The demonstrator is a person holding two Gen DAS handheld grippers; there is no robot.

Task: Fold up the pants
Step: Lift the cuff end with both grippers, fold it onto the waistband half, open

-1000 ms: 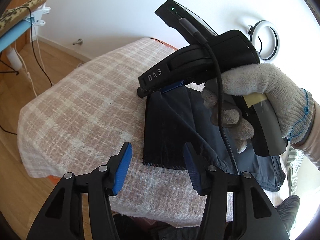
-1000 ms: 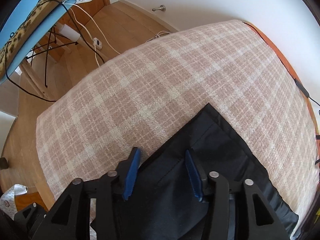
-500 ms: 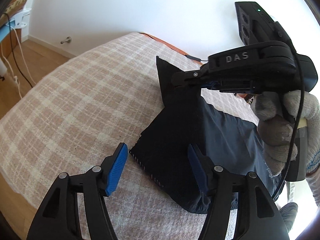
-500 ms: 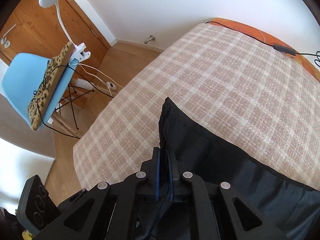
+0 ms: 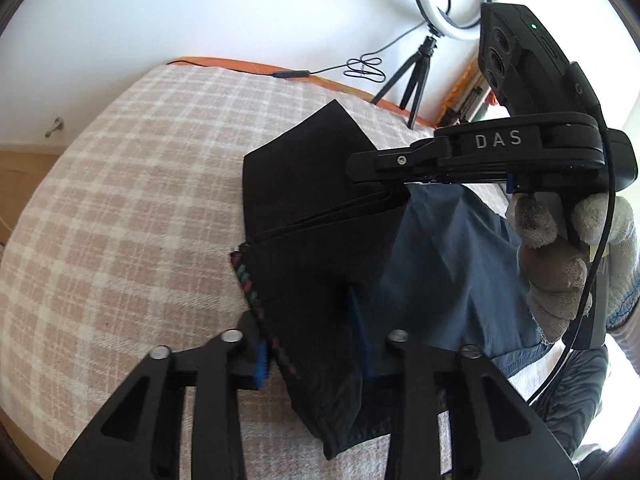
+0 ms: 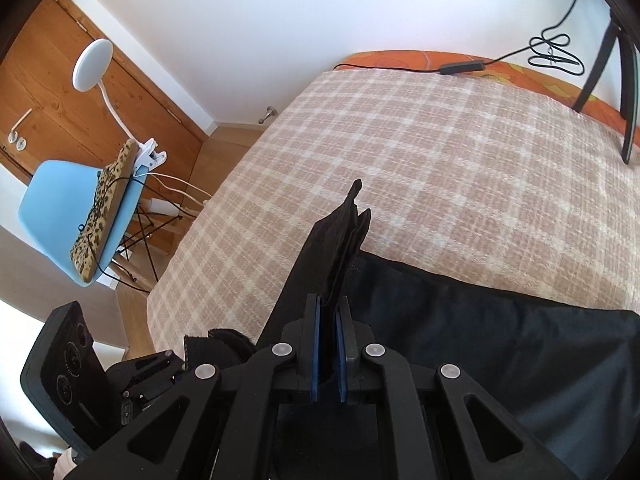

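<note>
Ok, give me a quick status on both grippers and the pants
Right gripper shut on pants, corner lifted off the plaid blanket. Left gripper open, straddling the waistband edge. Nothing in the way.

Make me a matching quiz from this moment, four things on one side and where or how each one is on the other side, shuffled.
Things:
1. right tool
2. left tool
3. ring light
4. chair

States:
A. on a tripod by the wall
B. shut on a raised fold of the pants
C. light blue, carrying a leopard-print cushion
D. fingers apart, either side of the pants' edge

Pairs: 1-B, 2-D, 3-A, 4-C
</note>
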